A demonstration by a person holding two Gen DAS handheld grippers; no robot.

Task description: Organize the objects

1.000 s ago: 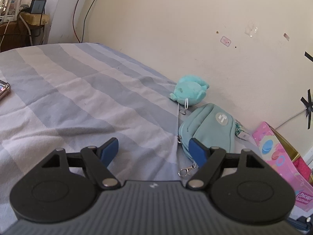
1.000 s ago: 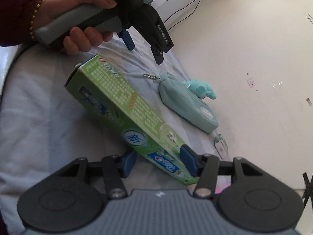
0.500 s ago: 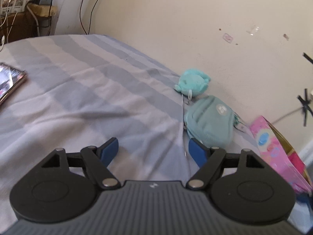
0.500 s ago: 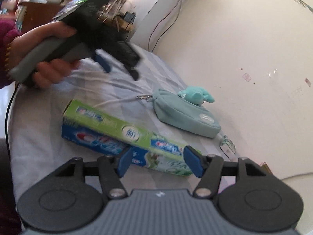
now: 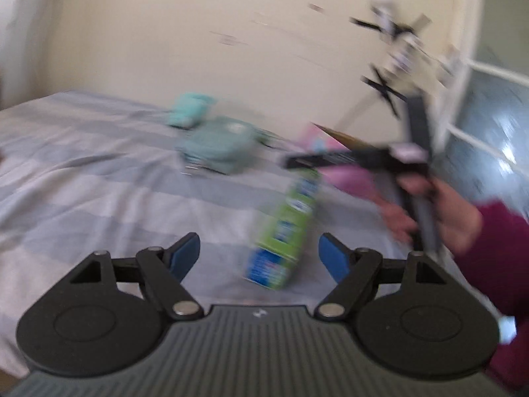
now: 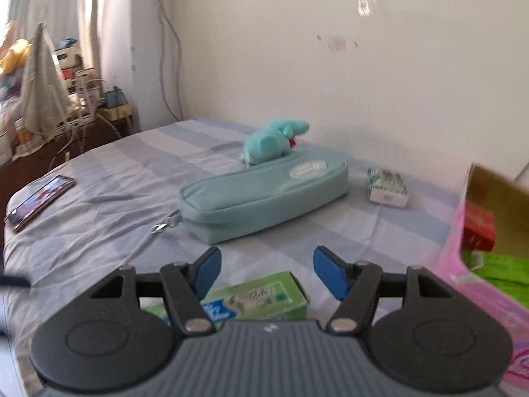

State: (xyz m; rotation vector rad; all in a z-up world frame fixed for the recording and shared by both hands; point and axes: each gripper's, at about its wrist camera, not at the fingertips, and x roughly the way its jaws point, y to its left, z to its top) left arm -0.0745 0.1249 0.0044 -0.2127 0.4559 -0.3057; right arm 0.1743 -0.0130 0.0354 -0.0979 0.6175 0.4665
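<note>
A green and blue toothpaste box point(image 5: 284, 228) lies on the striped bed sheet point(image 5: 82, 178), its near end between the tips of my open left gripper point(image 5: 259, 253). In the right wrist view the box point(image 6: 254, 299) lies just under my open, empty right gripper point(image 6: 267, 269). A teal pencil pouch point(image 6: 264, 195) lies beyond it, with a teal plush toy point(image 6: 274, 140) at its far end. The pouch point(image 5: 218, 149) and plush point(image 5: 190, 109) are blurred in the left wrist view. The right gripper point(image 5: 350, 160), held by a hand, shows there above the box.
A pink box point(image 6: 476, 258) holding red and green packets stands at the right edge of the bed. A small white and green packet point(image 6: 386, 187) lies near the wall. A phone point(image 6: 39, 201) lies at the bed's left side. A cluttered desk point(image 6: 66, 112) stands beyond.
The right gripper opened and let go of the toothpaste box, which now lies flat on the bed. The left gripper swung right so the box lies between its fingers.
</note>
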